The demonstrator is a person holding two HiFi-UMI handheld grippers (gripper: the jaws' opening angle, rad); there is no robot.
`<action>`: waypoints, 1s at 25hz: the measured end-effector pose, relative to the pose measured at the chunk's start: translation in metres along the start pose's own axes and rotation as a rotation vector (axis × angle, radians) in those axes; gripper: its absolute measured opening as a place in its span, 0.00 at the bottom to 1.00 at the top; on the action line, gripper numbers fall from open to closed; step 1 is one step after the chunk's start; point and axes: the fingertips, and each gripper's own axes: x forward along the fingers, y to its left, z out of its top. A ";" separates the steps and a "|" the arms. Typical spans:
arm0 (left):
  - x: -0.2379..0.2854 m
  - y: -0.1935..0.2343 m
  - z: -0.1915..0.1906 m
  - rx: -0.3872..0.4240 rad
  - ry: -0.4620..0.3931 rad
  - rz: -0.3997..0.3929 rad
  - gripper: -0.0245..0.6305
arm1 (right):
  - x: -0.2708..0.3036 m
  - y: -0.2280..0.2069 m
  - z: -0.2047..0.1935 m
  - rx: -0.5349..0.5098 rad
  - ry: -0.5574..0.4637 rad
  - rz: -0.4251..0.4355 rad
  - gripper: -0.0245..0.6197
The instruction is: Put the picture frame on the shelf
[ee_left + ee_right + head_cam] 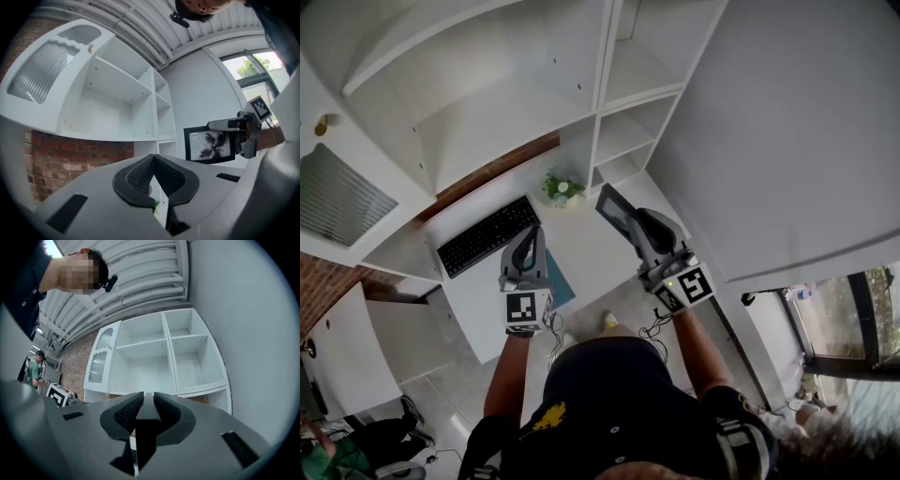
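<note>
The picture frame (614, 211), black with a dark plant print, hangs above the white desk (591, 248), and my right gripper (639, 232) is shut on its edge. In the right gripper view the frame's thin black edge (144, 414) sits clamped between the pads. The left gripper view shows the frame's face (209, 145) with the right gripper (224, 124) gripping its top. My left gripper (528, 242) is shut with nothing in it, hovering over the desk left of the frame. The white shelf unit (516, 112) stands behind the desk, its compartments (154, 357) bare.
A black keyboard (487, 234) lies on the desk's left part. A small potted plant (562, 187) stands at the back by the shelf divider. A teal flat thing (560, 284) lies under the left gripper. A glass-front cupboard door (42, 70) is at the shelf's left.
</note>
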 end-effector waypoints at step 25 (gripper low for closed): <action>0.053 -0.075 -0.002 -0.034 0.031 -0.163 0.06 | 0.053 -0.143 -0.037 0.001 0.051 0.077 0.14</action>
